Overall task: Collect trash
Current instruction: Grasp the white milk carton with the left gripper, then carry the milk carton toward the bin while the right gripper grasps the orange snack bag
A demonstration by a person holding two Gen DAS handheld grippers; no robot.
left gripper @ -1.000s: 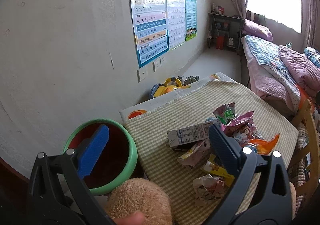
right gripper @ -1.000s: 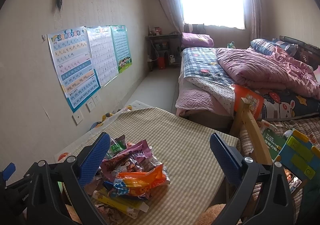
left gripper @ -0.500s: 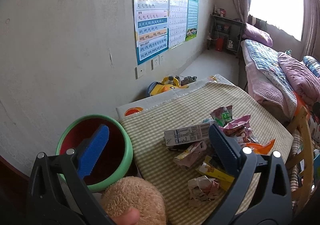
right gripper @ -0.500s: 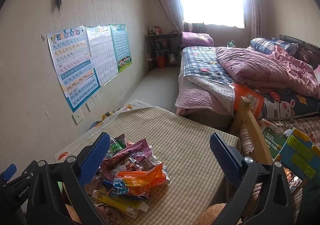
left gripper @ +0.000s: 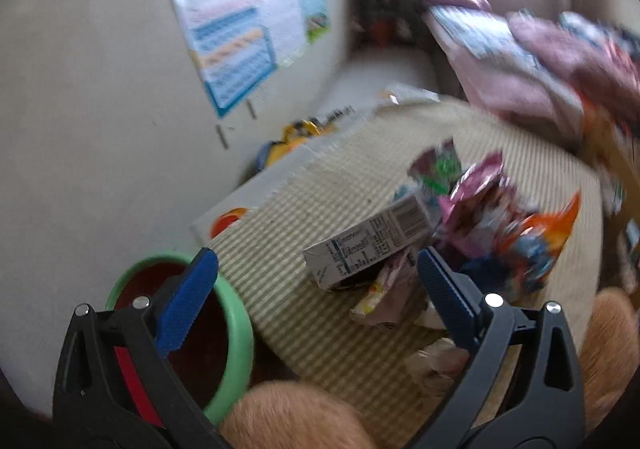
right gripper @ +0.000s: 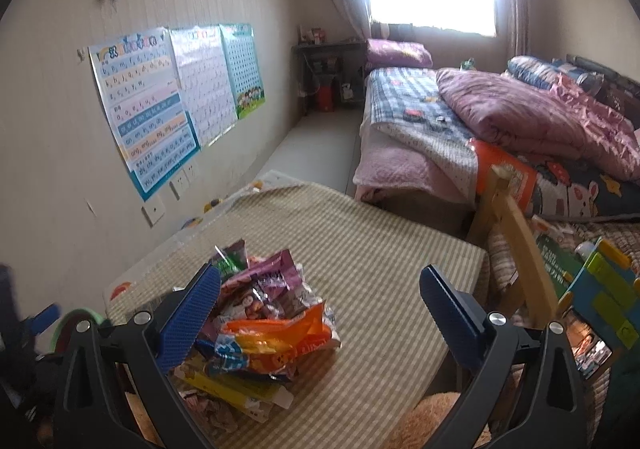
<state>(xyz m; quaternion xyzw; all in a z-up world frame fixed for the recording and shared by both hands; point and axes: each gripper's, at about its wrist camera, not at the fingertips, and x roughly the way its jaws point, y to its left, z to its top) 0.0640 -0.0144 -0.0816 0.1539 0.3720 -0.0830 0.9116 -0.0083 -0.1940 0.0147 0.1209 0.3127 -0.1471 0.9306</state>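
Note:
A pile of trash lies on a low table with a striped green cloth (left gripper: pixel 320 209): a flattened grey milk carton (left gripper: pixel 366 245), purple wrappers (left gripper: pixel 476 205), an orange wrapper (left gripper: pixel 536 233) and crumpled paper. My left gripper (left gripper: pixel 316 289) is open and empty, hovering just in front of the carton. A green-rimmed bin (left gripper: pixel 236 345) with a red inside stands at the table's left corner. In the right wrist view the same pile (right gripper: pixel 264 321) lies by my open, empty right gripper (right gripper: pixel 320 305), and the cloth (right gripper: pixel 380 249) stretches away.
A fuzzy tan plush (left gripper: pixel 288 417) lies at the table's near edge. A bed with pink quilts (right gripper: pixel 500 117) stands beyond. A wooden chair frame (right gripper: pixel 516 237) and toy blocks (right gripper: pixel 604 289) are at right. Posters (right gripper: pixel 152 97) hang on the left wall; yellow toys (left gripper: pixel 300 133) lie below.
My left gripper has swung quickly toward the trash pile; its view is blurred and the carton looks larger and closer. The right gripper has barely moved.

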